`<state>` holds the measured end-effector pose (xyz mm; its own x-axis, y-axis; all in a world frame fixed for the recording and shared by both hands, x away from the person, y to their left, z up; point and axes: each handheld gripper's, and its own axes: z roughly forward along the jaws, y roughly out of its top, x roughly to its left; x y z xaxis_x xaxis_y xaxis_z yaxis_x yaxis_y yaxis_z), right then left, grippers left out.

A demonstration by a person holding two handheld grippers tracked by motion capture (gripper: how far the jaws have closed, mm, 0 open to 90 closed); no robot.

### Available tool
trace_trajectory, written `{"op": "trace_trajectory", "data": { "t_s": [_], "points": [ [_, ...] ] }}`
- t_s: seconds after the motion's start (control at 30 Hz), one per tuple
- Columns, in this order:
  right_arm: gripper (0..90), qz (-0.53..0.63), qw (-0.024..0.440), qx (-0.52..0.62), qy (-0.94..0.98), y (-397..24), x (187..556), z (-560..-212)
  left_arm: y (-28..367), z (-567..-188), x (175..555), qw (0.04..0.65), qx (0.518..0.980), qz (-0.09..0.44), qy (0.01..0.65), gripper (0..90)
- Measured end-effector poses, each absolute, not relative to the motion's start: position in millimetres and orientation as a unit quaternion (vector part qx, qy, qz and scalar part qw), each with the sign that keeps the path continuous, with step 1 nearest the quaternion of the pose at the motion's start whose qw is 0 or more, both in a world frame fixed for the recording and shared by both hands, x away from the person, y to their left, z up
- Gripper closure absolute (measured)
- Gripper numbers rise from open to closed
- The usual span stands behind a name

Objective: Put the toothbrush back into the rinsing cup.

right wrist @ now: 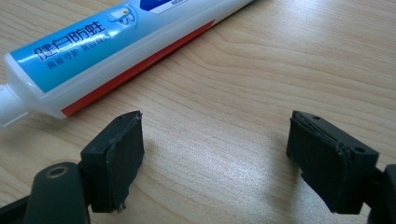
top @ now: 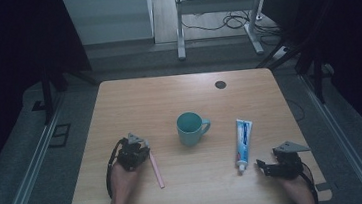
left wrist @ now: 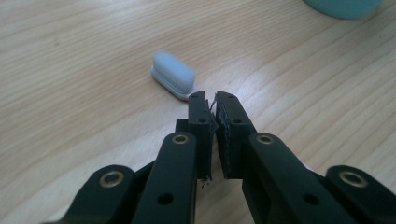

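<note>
The pink toothbrush (top: 155,167) is lying flat on the wooden table, its white bristled head (left wrist: 173,74) pointing toward the far edge, while the blue-and-white toothpaste tube (top: 243,141) is lying flat well to its right, cap end nearest the person.

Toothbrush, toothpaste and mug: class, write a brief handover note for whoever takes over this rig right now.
Left gripper: fingers shut on the pink toothbrush near its head; it lies flat on the table.
Right gripper: open, empty, beside the toothpaste tube.
Teal mug: upright, mid-table, apparently empty.
Done: toothbrush gripped.
Left: probably lift it, perhaps into the mug; toothpaste untouched.
</note>
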<state>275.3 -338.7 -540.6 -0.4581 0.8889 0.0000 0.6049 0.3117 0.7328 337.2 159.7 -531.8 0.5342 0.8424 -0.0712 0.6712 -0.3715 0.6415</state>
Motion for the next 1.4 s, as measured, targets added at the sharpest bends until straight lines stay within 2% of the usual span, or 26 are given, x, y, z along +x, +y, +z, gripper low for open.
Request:
{"op": "trace_trajectory", "data": {
  "t_s": [0.63,0.8,0.97,1.4],
  "points": [
    [18.7,0.342,0.208,0.477,0.782,-339,275,-541,110,-530,359,0.318,0.841,0.113,0.423,84.3],
    [18.7,0.342,0.208,0.476,0.783,-339,275,-541,108,-528,359,0.318,0.843,0.112,0.419,84.1],
    [18.7,0.342,0.208,0.476,0.783,-339,275,-541,115,-521,354,0.323,0.839,0.109,0.424,81.4],
    [18.7,0.342,0.208,0.477,0.783,-339,275,-541,116,-509,316,0.325,0.844,0.091,0.417,64.7]
  ]
}}
